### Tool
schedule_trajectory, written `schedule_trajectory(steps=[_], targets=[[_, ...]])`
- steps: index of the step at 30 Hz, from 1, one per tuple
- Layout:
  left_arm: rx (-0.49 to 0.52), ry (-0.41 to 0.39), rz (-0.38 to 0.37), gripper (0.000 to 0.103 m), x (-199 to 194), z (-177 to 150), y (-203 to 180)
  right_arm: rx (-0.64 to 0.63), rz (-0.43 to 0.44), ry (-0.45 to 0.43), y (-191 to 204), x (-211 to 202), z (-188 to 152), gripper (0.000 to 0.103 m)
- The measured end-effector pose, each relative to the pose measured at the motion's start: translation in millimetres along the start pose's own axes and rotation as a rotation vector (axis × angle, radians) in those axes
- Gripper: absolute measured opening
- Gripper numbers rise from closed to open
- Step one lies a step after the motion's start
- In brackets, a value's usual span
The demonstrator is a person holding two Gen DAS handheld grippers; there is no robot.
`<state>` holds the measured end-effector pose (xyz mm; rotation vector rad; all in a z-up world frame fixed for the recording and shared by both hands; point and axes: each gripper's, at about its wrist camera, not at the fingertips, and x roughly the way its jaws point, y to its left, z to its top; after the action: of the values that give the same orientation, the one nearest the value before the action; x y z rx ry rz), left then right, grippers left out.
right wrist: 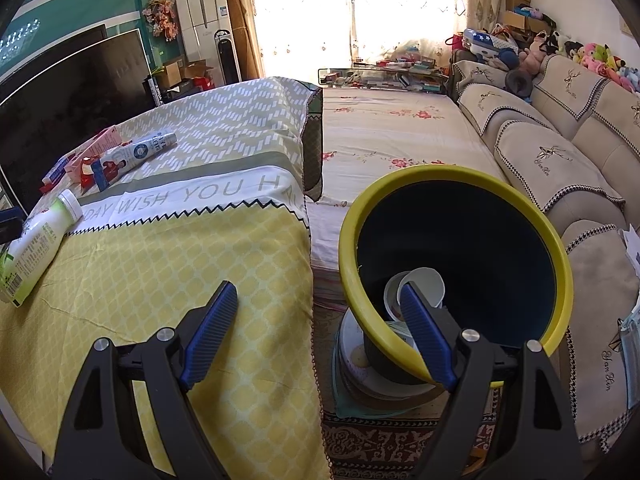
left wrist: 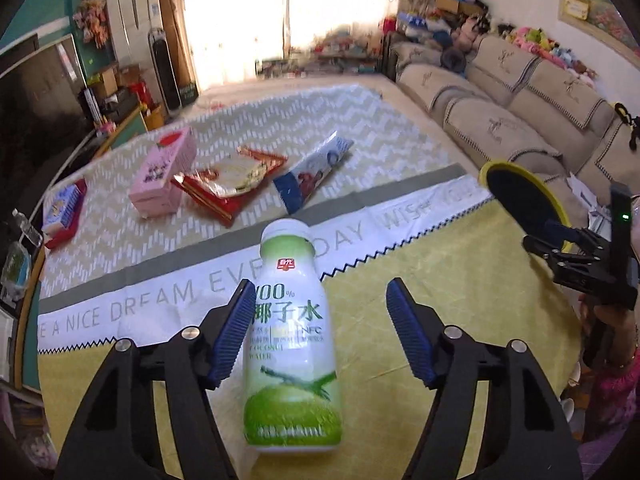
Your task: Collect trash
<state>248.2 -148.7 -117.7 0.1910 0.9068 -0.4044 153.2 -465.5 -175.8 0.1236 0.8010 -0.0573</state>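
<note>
A green and white coconut water bottle [left wrist: 294, 340] lies on the yellow cloth of the table, between the open fingers of my left gripper [left wrist: 320, 332]; the left finger is close to it or touching. It also shows in the right wrist view [right wrist: 36, 244]. Farther back lie a pink carton [left wrist: 162, 172], a red and gold wrapper [left wrist: 232, 184] and a blue and white packet [left wrist: 316, 174]. My right gripper [right wrist: 316, 320] is open beside a yellow-rimmed dark bin [right wrist: 456, 268] holding white paper cups [right wrist: 420, 284]; its right finger overlaps the rim.
The bin [left wrist: 524, 200] and right gripper [left wrist: 580, 256] sit right of the table. A red and blue packet [left wrist: 64, 210] lies at the table's left edge. A beige sofa [right wrist: 560, 152] runs along the right. A television [right wrist: 68, 92] stands at the left.
</note>
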Motion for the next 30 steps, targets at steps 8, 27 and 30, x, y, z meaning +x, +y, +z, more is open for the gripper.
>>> schedule_trajectory(steps=[8, 27, 30], targets=[[0.045, 0.192, 0.061, 0.058, 42, 3, 2, 0.014, 0.010, 0.001, -4, 0, 0, 0.081], [0.032, -0.031, -0.012, 0.052, -46, 40, -16, 0.038, 0.032, -0.059, -12, -26, 3, 0.081], [0.073, -0.038, -0.055, 0.052, -53, 47, -38, 0.051, 0.030, -0.073, -18, -31, 3, 0.081]])
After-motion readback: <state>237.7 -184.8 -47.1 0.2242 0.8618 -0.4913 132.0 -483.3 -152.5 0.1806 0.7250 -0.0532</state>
